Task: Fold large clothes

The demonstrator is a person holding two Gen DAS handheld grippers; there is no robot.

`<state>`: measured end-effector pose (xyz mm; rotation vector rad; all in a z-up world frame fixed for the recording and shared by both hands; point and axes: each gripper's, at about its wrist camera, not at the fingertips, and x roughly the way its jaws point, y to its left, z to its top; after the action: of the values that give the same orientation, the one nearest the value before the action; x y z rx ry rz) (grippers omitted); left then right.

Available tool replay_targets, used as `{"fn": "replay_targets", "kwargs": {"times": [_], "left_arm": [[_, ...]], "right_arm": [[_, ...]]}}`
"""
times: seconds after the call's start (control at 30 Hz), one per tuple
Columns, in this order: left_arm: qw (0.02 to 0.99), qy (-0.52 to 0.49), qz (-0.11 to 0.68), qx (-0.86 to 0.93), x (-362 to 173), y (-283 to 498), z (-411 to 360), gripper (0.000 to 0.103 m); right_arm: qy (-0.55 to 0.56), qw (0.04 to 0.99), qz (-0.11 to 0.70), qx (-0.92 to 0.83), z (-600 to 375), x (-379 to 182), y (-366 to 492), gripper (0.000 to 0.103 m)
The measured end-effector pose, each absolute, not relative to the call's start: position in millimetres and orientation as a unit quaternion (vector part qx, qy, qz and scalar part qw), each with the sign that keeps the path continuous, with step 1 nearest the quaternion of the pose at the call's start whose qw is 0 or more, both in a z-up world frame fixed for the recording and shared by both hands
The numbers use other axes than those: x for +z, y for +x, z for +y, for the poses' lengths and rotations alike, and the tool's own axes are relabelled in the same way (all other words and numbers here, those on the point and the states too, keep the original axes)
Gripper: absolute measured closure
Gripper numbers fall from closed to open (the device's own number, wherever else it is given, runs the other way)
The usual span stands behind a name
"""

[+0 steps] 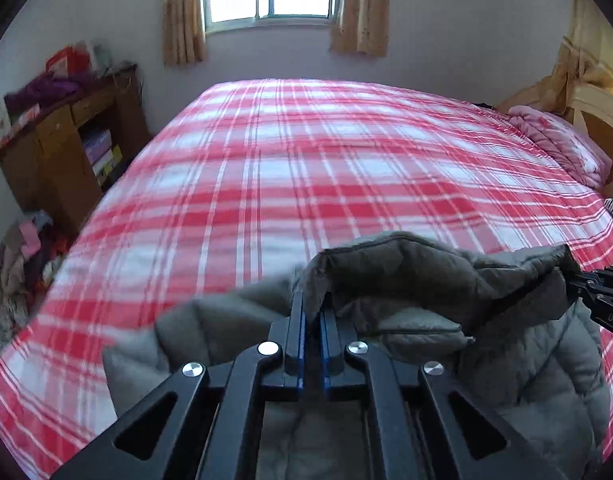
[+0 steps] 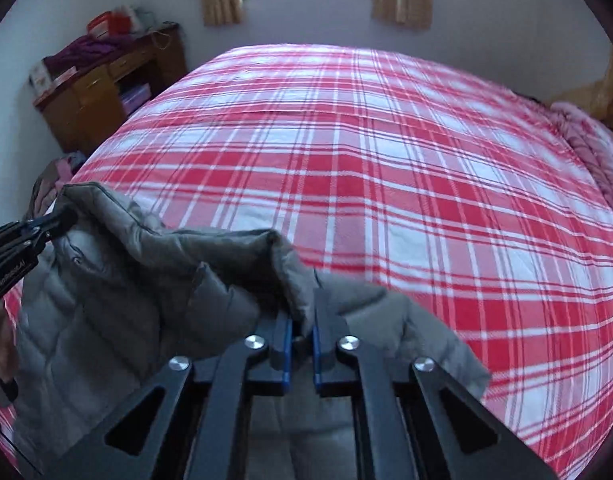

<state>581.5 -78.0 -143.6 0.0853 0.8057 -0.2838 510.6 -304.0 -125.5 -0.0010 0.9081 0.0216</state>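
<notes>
Left claw (image 1: 313,312): closed tight, pinching a raised fold of the grey quilted puffer jacket (image 1: 406,280) between its blue-lined fingers.
Right claw (image 2: 302,316): also clamped on the jacket's padded edge, fabric bunched between its pads.
Jacket: near edge of the red-and-white plaid bed (image 1: 306,160), upper edge lifted between both claws, the rest hanging below them.

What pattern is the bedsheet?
Red and white plaid bedsheet, clearest in the right wrist view.

Matt grey quilted jacket (image 1: 526,360), padded cloth; plaid woven bedsheet (image 1: 306,168); glossy wooden cabinet (image 1: 62,148) at 9 o'clock.
</notes>
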Motion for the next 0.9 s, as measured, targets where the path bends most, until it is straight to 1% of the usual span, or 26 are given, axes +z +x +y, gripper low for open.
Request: {"fn": "replay_targets", "kwargs": {"times": [0.23, 0.33, 0.43, 0.47, 0.5, 0.53, 0.57, 0.6, 0.63, 0.67, 0.77, 0.83, 0.9], "left_arm": [[0.895, 0.060, 0.429, -0.110, -198.4, 573.3, -78.5, 0.098], [0.896, 0.053, 0.426, -0.111, -195.8, 570.9, -75.6, 0.098], [0.897, 0.053, 0.425, -0.109, -179.0, 566.1, -70.9, 0.097], [0.898, 0.059, 0.423, -0.106, -175.4, 563.5, -70.6, 0.094], [0.901, 0.067, 0.416, -0.106, -168.0, 558.3, -68.9, 0.084], [0.905, 0.072, 0.407, -0.106, -162.1, 552.9, -67.3, 0.063], [0.910, 0.080, 0.395, -0.098, -154.5, 546.8, -64.5, 0.048], [0.916, 0.083, 0.382, -0.087, -145.0, 540.8, -60.5, 0.018], [0.924, 0.080, 0.366, -0.082, -137.0, 536.6, -56.5, 0.012], [0.934, 0.073, 0.339, -0.084, -125.3, 530.1, -51.5, 0.012], [0.945, 0.065, 0.309, -0.080, -100.1, 530.9, -49.6, 0.012], [0.951, 0.039, 0.298, -0.078, -87.3, 538.9, -53.2, 0.012], [0.952, 0.010, 0.293, -0.088, -80.9, 547.9, -62.3, 0.012]], "right_arm": [[-0.009, 0.889, 0.457, -0.022, -312.3, -173.6, 496.8, 0.097], [-0.018, 0.886, 0.462, -0.033, -314.0, -187.5, 496.8, 0.097], [-0.029, 0.887, 0.459, -0.039, -313.2, -184.5, 495.0, 0.097], [-0.031, 0.888, 0.458, -0.040, -313.4, -182.1, 493.1, 0.097], [-0.032, 0.889, 0.455, -0.039, -314.9, -178.7, 492.5, 0.097], [-0.031, 0.891, 0.452, -0.037, -315.3, -176.1, 489.5, 0.092], [-0.028, 0.891, 0.452, -0.035, -317.3, -174.6, 488.4, 0.079], [-0.027, 0.890, 0.453, -0.035, -319.3, -173.5, 487.1, 0.069], [-0.025, 0.888, 0.458, -0.031, -321.9, -172.4, 485.4, 0.052], [-0.024, 0.888, 0.458, -0.027, -323.8, -171.3, 483.4, 0.047], [-0.036, 0.889, 0.457, -0.022, -328.6, -164.1, 471.4, 0.048], [-0.031, 0.895, 0.443, -0.033, -335.5, -152.8, 462.4, 0.048], [-0.004, 0.906, 0.421, -0.048, -342.6, -135.4, 457.0, 0.054]]}}
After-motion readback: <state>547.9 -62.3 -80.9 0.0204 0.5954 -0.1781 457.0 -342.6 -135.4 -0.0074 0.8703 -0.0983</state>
